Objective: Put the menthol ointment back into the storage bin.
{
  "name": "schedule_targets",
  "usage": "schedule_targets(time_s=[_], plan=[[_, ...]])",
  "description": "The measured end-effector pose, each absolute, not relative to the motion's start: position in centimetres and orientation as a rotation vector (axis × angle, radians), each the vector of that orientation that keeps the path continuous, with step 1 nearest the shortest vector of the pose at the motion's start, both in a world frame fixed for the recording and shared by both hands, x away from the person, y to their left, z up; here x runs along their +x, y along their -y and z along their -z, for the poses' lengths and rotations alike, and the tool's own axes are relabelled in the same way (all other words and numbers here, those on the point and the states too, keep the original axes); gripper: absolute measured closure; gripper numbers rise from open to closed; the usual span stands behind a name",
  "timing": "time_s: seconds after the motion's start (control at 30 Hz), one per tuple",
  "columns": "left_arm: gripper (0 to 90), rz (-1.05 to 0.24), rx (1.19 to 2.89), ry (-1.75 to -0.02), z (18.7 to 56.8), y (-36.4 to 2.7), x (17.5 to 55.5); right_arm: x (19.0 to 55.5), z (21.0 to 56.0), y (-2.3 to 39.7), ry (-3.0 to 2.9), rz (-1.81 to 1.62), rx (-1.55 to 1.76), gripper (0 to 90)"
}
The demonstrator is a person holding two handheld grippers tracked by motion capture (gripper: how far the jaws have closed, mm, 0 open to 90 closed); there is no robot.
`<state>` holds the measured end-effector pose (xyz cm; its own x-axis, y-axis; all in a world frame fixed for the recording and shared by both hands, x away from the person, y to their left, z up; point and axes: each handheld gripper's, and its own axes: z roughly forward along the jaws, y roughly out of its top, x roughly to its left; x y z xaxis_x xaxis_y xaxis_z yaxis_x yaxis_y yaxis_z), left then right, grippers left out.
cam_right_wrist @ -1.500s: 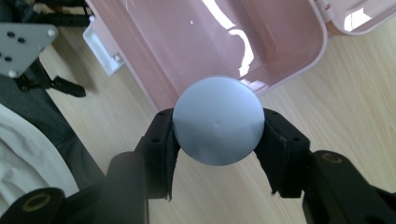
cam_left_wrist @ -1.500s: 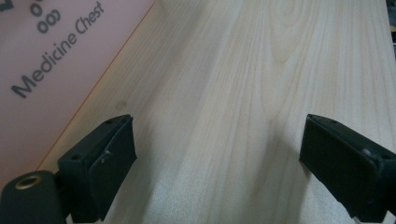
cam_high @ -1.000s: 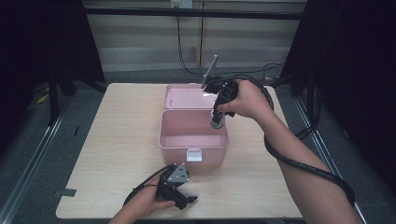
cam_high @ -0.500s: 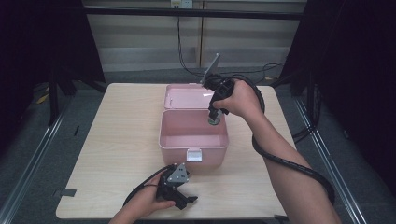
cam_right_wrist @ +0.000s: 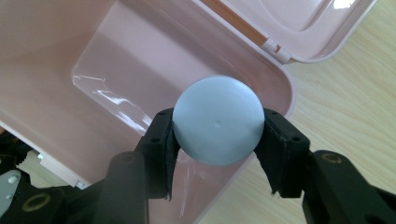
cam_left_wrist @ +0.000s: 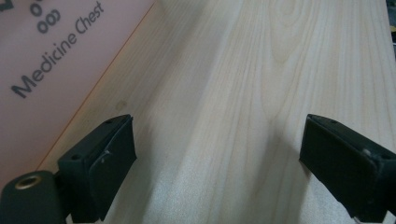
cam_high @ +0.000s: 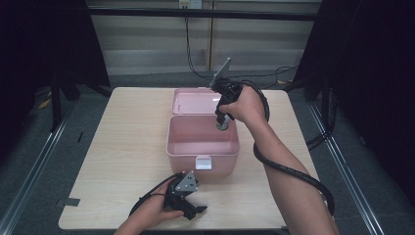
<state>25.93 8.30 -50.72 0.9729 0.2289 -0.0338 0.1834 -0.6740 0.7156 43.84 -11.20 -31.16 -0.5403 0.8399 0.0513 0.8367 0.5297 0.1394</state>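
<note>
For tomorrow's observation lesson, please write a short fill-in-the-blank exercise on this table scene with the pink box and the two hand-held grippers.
1. The lid of the pink box is ____.
2. The right hand-held gripper is shut on a round ____ cap.
3. The left hand-held gripper has its jaws ____ with nothing between them.
4. The words on the box's side read "____ Chest".

Missing words: open; white; open; Medicine

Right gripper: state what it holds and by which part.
The right gripper is shut on a round pale blue object, jaws pressing its opposite sides, above the open pink box. What kind of object it is cannot be told.
</note>
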Motion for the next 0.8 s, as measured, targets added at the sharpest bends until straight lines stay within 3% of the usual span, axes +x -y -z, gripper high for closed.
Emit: schedule_targets(time_s=[0.8], plan=[[9.6,-0.071,2.322,-0.286,50.8,-8.3,25.9,44.8,34.4,10.2,-2.612,-0.192,1.716,50.3]])
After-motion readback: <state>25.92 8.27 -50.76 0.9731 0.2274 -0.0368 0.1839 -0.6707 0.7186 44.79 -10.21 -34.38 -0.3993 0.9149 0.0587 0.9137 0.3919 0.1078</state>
